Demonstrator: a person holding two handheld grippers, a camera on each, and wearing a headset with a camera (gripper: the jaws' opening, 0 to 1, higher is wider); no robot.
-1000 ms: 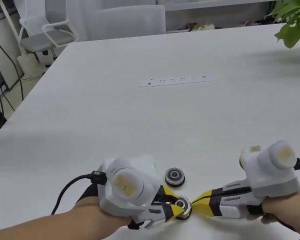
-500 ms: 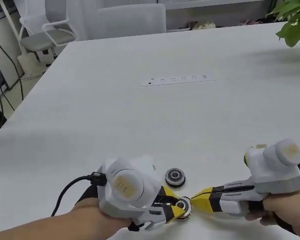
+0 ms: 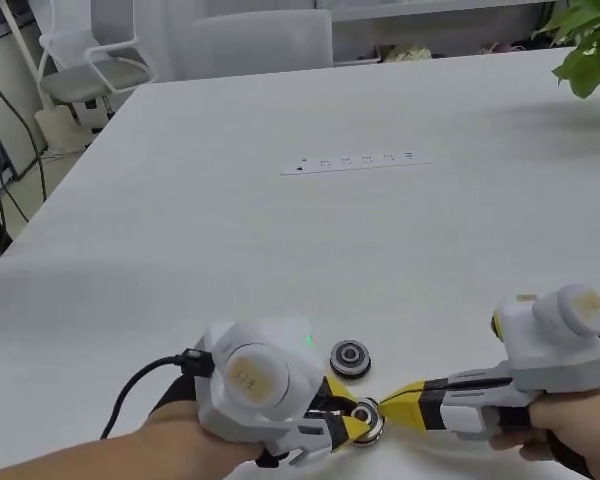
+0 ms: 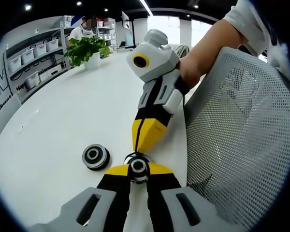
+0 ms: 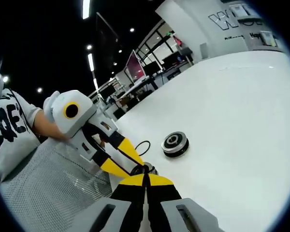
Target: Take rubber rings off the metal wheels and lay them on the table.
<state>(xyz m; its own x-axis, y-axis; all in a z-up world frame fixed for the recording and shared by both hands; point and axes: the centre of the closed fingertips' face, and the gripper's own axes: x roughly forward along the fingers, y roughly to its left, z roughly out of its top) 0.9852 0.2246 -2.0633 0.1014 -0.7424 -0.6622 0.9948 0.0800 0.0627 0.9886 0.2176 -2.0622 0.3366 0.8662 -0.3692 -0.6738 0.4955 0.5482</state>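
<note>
Metal wheel (image 3: 366, 419) sits clamped between your left gripper's (image 4: 137, 170) jaws, which stand narrowly apart around it, by the near edge of the table (image 3: 280, 230). Your right gripper (image 5: 145, 177) has its jaws pressed together, with the tips against that wheel's rim. Whether they have anything nipped is too small to tell. Second wheel (image 3: 350, 356), with its black rubber ring (image 4: 95, 167) on, lies flat on the table just beyond the held one, apart from both grippers.

A white table (image 3: 230, 230) carries a power strip (image 3: 355, 160) at its middle and a plant (image 3: 585, 50) at its far right; a chair (image 3: 90, 60) stands beyond its far left corner
</note>
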